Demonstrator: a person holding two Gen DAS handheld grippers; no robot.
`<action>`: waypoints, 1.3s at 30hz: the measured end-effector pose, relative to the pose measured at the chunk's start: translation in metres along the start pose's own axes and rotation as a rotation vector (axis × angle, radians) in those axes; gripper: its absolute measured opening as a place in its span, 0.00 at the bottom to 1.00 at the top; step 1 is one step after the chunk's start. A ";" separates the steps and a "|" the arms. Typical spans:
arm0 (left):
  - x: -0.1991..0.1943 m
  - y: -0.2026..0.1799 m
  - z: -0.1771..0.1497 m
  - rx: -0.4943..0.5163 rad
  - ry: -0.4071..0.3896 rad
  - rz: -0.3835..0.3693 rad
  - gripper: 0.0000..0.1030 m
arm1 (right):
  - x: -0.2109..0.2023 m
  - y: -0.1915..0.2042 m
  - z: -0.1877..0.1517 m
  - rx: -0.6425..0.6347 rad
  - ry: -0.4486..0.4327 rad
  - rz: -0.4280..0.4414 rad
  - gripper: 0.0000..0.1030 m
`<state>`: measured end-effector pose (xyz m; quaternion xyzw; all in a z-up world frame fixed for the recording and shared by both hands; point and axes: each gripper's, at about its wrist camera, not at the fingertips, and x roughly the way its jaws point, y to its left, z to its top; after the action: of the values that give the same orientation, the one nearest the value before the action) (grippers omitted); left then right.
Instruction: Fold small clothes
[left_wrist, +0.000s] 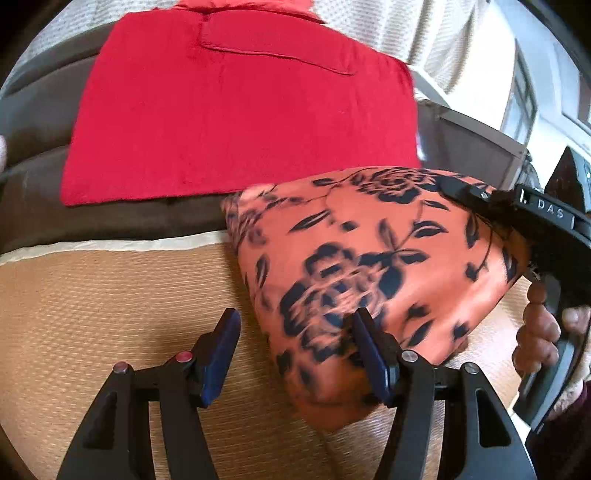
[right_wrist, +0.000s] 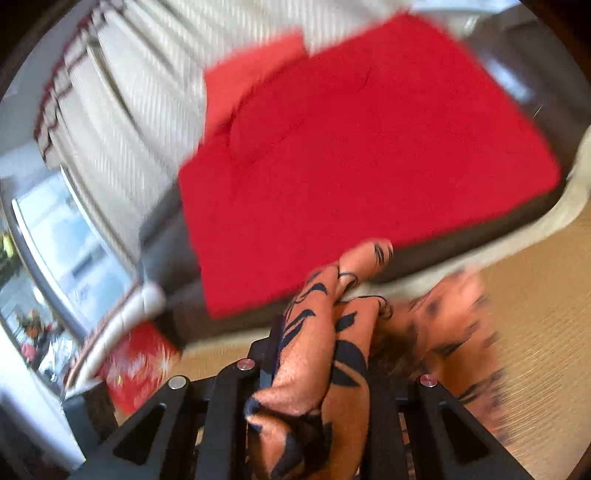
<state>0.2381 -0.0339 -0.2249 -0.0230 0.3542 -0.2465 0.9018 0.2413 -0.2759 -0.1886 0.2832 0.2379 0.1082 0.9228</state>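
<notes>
While spread flat on the dark brown surface (left_wrist: 33, 192), lies beyond the tan woven mat (left_wrist: 92, 295): folded red garment (left_wrist: 229, 118). Draped over that mat's far right part, one corner lifted clear of it: orange cloth with black flowers (left_wrist: 369, 266). Clamped tight on a bunched fold of that cloth, above the mat: right gripper (right_wrist: 317, 354). Low over the mat's near edge, jaws spread wide, gripping nothing, right finger overlapping the cloth: left gripper (left_wrist: 295, 354).

The right gripper's fingers (right_wrist: 271, 354) are hidden under bunched floral cloth (right_wrist: 321, 369), itself motion-blurred.
</notes>
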 end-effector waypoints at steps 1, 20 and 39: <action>0.004 -0.007 -0.001 0.017 0.005 0.006 0.62 | -0.003 -0.009 0.001 0.005 0.004 -0.011 0.18; 0.067 -0.024 -0.010 0.079 0.132 0.010 0.69 | 0.020 -0.119 0.001 0.234 0.287 -0.204 0.71; 0.058 -0.022 -0.023 0.084 0.146 -0.007 0.74 | 0.107 -0.120 0.021 0.183 0.378 -0.325 0.21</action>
<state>0.2502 -0.0771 -0.2742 0.0319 0.4083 -0.2653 0.8729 0.3519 -0.3475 -0.2829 0.2983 0.4575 -0.0125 0.8376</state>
